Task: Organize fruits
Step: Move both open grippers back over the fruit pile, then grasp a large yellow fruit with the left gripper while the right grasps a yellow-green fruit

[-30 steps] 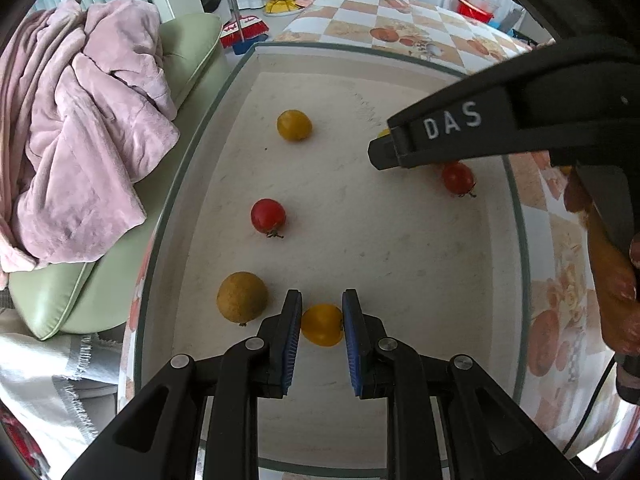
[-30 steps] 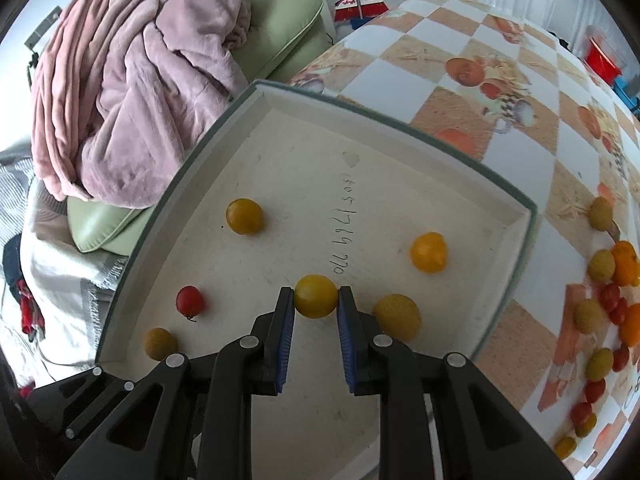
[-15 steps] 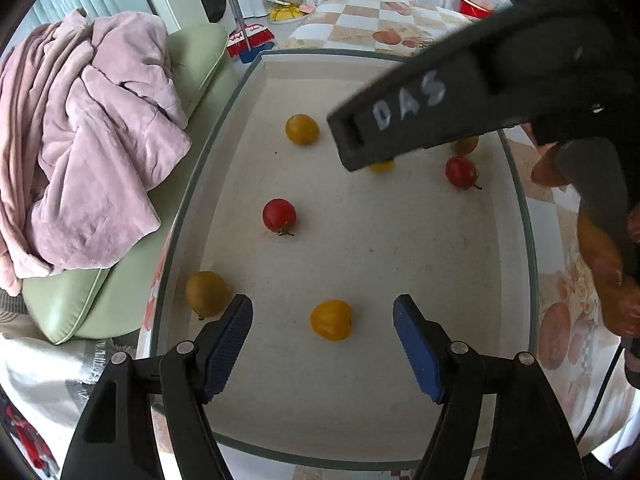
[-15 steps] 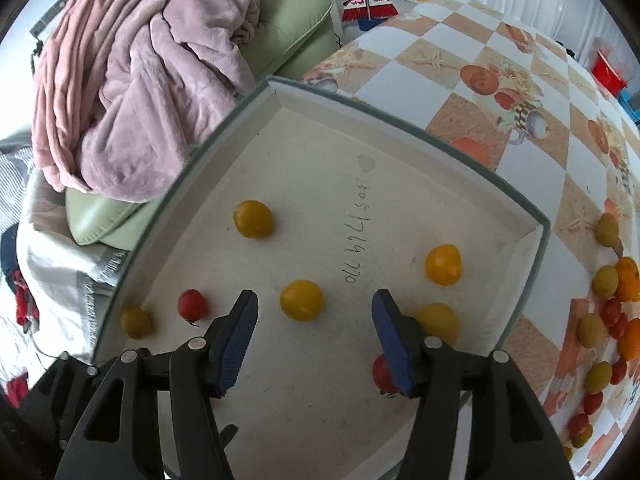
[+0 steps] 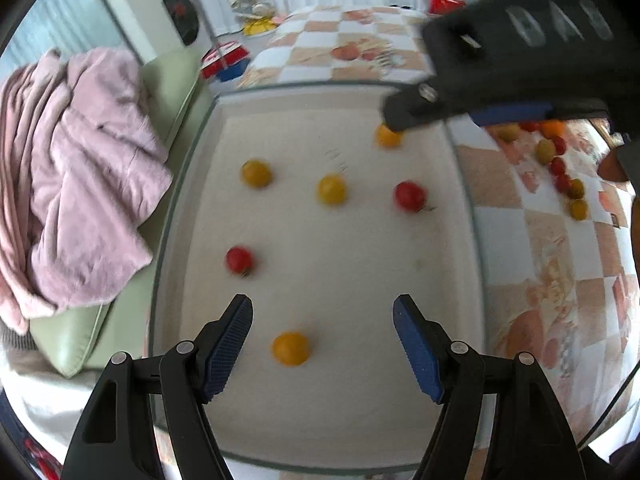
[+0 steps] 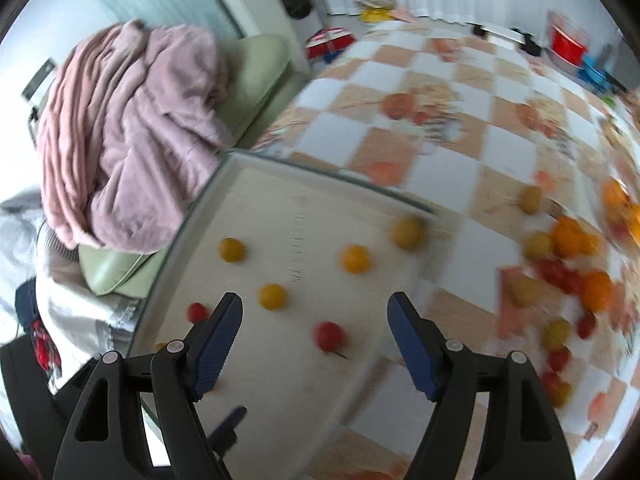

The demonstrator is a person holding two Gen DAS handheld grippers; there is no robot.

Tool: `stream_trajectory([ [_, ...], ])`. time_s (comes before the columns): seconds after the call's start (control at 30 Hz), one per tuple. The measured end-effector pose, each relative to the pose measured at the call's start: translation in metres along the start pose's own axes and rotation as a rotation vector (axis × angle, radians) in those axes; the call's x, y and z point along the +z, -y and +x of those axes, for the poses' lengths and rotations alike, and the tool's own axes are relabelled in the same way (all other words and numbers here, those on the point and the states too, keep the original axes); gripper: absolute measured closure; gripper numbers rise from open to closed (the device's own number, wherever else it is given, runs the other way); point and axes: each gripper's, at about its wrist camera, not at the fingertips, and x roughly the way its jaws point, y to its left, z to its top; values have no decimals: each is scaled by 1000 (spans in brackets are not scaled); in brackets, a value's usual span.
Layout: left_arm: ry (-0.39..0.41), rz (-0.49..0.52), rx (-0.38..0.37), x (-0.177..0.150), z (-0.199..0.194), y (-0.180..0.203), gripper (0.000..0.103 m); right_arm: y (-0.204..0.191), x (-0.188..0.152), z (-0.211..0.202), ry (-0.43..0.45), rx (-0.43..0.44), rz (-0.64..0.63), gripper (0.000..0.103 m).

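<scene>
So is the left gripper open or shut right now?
Open. The left gripper has its blue pads spread wide, having just opened, and the orange fruit lies loose on the tray between them, touching neither.

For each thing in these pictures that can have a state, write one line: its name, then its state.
left tool: open, jaws just widened, nothing gripped.
right tool: open, jaws just widened, nothing gripped.
orange fruit: resting loose on the tray floor, between the left tool's fingers, untouched.
tray: holding scattered fruits.
fruit pile: loose on the tablecloth, outside the tray.
pink blanket: crumpled.
</scene>
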Motion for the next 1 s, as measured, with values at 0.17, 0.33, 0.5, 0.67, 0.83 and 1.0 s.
stream_trajectory([
  [0.17, 36, 58, -36, 23, -6, 25, 29, 51, -23, -25, 19, -79, 104, 25],
  [0.33, 72, 112, -77, 52, -7, 51, 29, 104, -60, -48, 20, -179, 213, 25],
  [0.5, 72, 128, -145, 84, -1, 78, 29, 142, -90, -53, -13, -236, 298, 25],
  [0.67, 56, 135, -177, 110, 19, 107, 29, 154, -106, -51, -21, -251, 322, 25],
  [0.83, 40, 146, -166, 125, 41, 127, 29, 156, -105, -46, -12, -241, 318, 25],
  [1.0, 36, 154, -159, 135, 56, 141, 29, 156, -102, -37, -12, -231, 309, 25],
])
